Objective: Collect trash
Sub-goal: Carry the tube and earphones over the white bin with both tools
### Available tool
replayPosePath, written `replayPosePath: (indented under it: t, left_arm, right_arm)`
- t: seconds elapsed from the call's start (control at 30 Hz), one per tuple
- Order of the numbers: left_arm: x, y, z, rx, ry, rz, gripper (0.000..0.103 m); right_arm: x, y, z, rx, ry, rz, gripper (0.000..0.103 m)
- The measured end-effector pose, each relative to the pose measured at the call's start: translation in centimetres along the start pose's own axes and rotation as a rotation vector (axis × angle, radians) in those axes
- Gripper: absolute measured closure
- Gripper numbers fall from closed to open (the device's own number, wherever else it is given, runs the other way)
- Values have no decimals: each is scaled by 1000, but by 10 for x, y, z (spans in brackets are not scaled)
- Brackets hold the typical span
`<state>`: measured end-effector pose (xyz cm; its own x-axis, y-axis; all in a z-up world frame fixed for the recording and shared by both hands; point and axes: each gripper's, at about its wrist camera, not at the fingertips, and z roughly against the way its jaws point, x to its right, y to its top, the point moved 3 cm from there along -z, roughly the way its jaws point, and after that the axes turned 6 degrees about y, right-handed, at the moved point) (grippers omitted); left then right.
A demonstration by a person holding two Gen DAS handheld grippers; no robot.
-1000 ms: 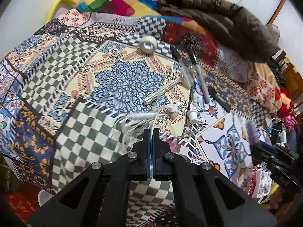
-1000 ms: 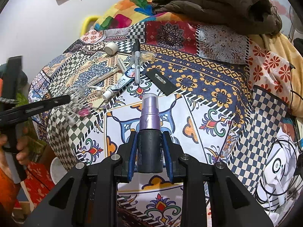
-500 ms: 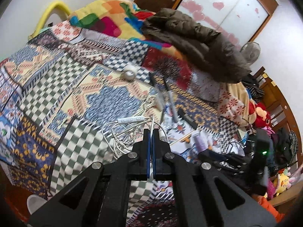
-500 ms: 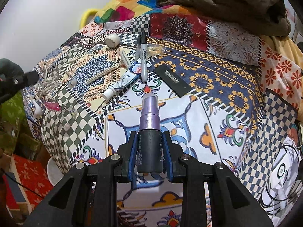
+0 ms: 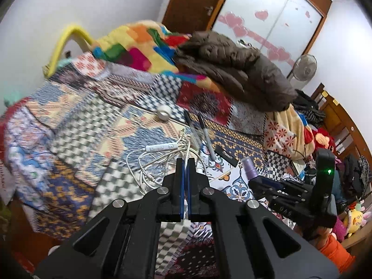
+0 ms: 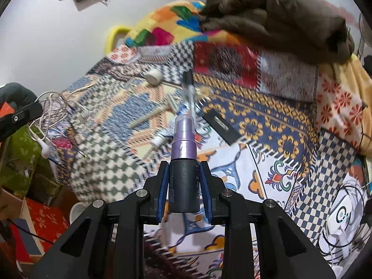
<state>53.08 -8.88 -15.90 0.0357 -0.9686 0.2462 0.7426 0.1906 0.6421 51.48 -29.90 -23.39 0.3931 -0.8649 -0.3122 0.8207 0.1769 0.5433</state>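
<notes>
Bedroom, white walls, wooden door [image 5: 193, 2] with a frosted glass panel; the work surface is a bed under a patchwork bedspread [image 5: 76, 125]. Left wrist view: brown jacket [image 5: 234, 65] piled at the far end on a bright colour-block blanket [image 5: 137, 46], pedestal fan [image 5: 304, 66] in the back corner. Left gripper [image 5: 185, 165] has its blue pads pressed together, pinching a strand of the tangled white earphone cable [image 5: 158, 160]. The bundle hangs off the fingertips to the left and above them in frame, inline remote on top; cannot tell whether any loop touches the bedspread. Beyond it: tape roll [image 5: 163, 114], two markers [image 5: 205, 137], a black card [image 5: 226, 155]. Right gripper [image 5: 258, 182] shows on the right edge, black, with a purple cap sticking out of it; an orange sleeve [image 5: 334, 253] sits below it. Right wrist view: same bedspread [image 6: 279, 125], motion-blurred. Right gripper [image 6: 183, 183] is clamped on a black spray bottle [image 6: 183, 186]; both pads sit flat on the black body, bottle lies along the fingers, purple cap end pointing forward past the tips. Left gripper [image 6: 21, 116] at the left edge, earphone cable [image 6: 51, 114] dangling from it, earbuds hanging low. On the bed ahead: tape roll [image 6: 154, 77], marker [image 6: 189, 90], razor [image 6: 151, 117], black card [image 6: 219, 125], small tube [image 6: 159, 139].
</notes>
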Motion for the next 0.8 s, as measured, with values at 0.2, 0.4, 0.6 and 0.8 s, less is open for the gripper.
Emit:
replayPosePath:
  t: [0.2, 0.4, 0.6, 0.8]
  left_arm:
    - [-36, -14, 73, 58, 113, 3, 103]
    - [-82, -46, 143, 86, 212, 28, 103]
    - [-129, -86, 196, 79, 294, 64, 103]
    - [-173, -131, 228, 37, 330, 112, 103]
  right_arm:
    - [-46, 2, 36, 40, 29, 60, 79]
    - [-108, -6, 62, 51, 77, 135, 79]
    - [-179, -30, 67, 29, 131, 213, 79]
    - [-246, -62, 54, -35, 200, 280, 79]
